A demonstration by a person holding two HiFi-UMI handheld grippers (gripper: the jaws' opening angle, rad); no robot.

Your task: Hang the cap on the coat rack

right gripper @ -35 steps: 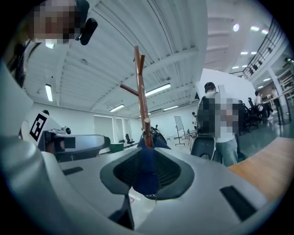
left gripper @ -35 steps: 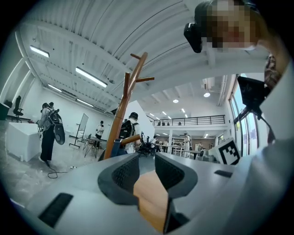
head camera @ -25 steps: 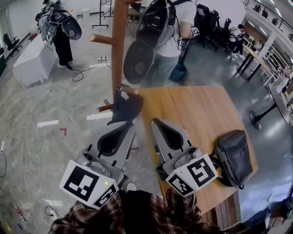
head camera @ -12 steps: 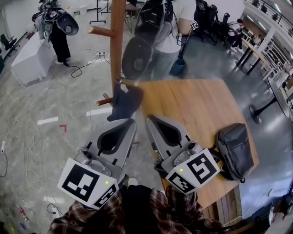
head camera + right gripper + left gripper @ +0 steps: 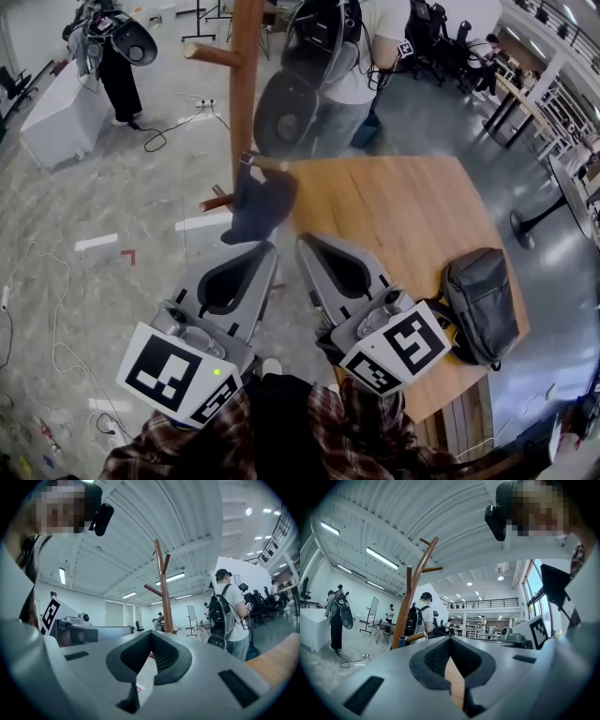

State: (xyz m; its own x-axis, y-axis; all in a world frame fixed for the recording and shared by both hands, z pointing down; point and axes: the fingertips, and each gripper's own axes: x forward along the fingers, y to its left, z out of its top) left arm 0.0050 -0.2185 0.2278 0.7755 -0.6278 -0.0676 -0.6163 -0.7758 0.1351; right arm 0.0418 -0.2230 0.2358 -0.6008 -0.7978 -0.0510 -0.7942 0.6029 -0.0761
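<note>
the cap (image 5: 261, 208) is hanging off one of the lower pegs of the coat rack (image 5: 244, 94), drooping dark on the side of the pole that faces the person, and no jaw is touching it

the left gripper (image 5: 265, 246) is sitting just short of the rack, close under the cap's lower edge. its jaws are pressed together with nothing caught in them, and looking along them in the left gripper view, only a sliver of the wooden table is showing through the slot behind the tips. the right gripper (image 5: 305, 240) is riding beside it, a little further round from the rack over the corner of the table (image 5: 403, 216), and its jaws are likewise meeting at the tips on nothing

to my eye the hanging itself is looking done and the person is at the letting-go end of the job. what the next move is asking for is a clean draw back from the rack, both grippers level, with the left one minding the cap's hanging edge so it isn't nudging it off the peg. whether the cap is sitting deep on the peg or only perched on its tip, i cannot tell from here

a dark backpack (image 5: 480, 305) is lying on the table's far side from the rack, well out of the way
</note>
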